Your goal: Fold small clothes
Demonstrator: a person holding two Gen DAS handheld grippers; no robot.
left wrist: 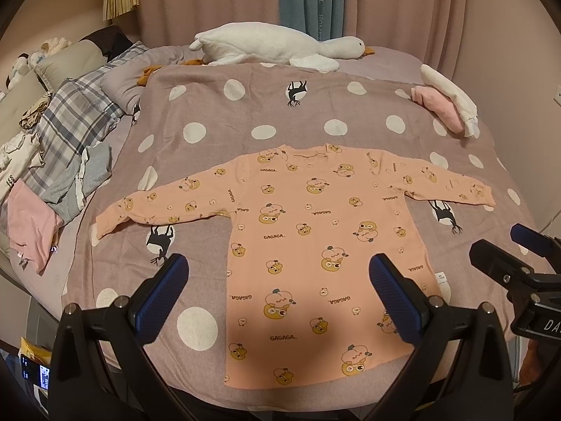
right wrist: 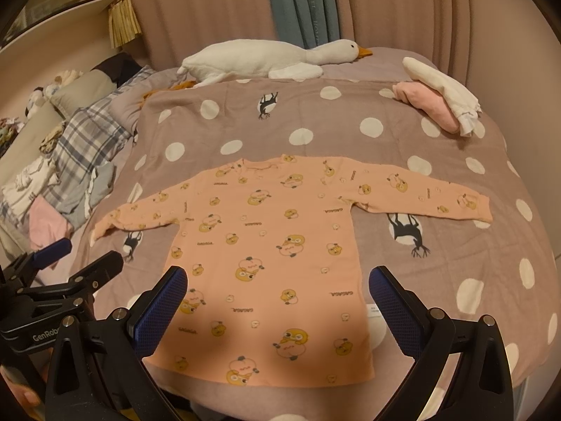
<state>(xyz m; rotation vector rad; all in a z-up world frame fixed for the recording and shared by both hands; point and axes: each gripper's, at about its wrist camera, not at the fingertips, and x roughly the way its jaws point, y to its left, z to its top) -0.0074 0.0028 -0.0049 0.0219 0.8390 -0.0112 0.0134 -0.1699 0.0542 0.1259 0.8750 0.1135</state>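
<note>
A peach shirt [left wrist: 308, 231] printed with cartoon figures is being displayed flat on a dotted blanket [left wrist: 217, 112], with both sleeves spread out to the sides and the hem lying nearest the cameras. The left gripper [left wrist: 278, 275] is being held above the lower part of the shirt, its jaws spread wide and nothing being gripped between them. The right gripper [right wrist: 278, 286] is likewise being held wide open over the hem area, with nothing caught in it; its blue pads [right wrist: 396, 301] are being kept clear of the fabric. In the left wrist view the right gripper is being seen at the right edge, beside the shirt. A plush goose [left wrist: 273, 45] is lying along the far edge of the bed, and folded clothes [left wrist: 445, 101], pink and white, are being kept at the far right corner. A loose pile [left wrist: 52, 189] of garments is lying off to the left, beside a plaid pillow [left wrist: 80, 112].
</note>
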